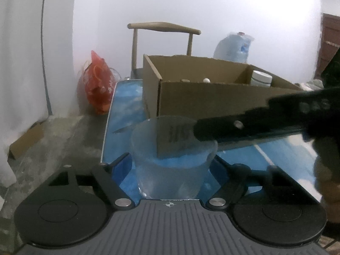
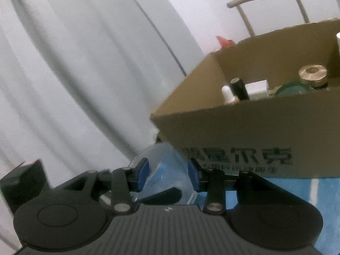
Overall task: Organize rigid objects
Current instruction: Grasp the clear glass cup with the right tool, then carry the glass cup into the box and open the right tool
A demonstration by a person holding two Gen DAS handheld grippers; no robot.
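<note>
Clear plastic cup (image 1: 173, 159) stands upright on the glossy blue tabletop (image 1: 125, 106), right in front of the cardboard box (image 1: 212, 97), near the box's front-left corner. Looks light, thin-walled, stiff-ish but w/ some give; smooth sides, so prob. slippery. Squeeze too hard and it could flex or pop out. Best hold, I'd say: across the body below the rim, or pinch the wall at the rim, one finger in, one out.

Left gripper (image 1: 172, 159): cup sits dead centre between its fingers, filling most of the gap. Fingers spread wide at approx 9 and 3 o'clock of the cup; can't tell if the pads actually press on it, since the cup hides the tips.

Right gripper (image 2: 167, 175): blue pads (image 2: 142, 174) partly closed, the cup (image 2: 165, 170) between them w/ its wall by the pads; contact is too blurry to call. From the left wrist view its black finger (image 1: 233, 127) reaches in from 3 o'clock and lies across the cup's rim.

Box is at 12 o'clock from both grippers, already holding bottles and jars: white-capped bottle (image 2: 227, 94), black tube (image 2: 240, 89), gold-lidded jar (image 2: 312, 73), white jar (image 1: 261, 78). Cup isn't in the box yet; judging by the task, that's likely where it goes, needing a lift over the front wall.
</note>
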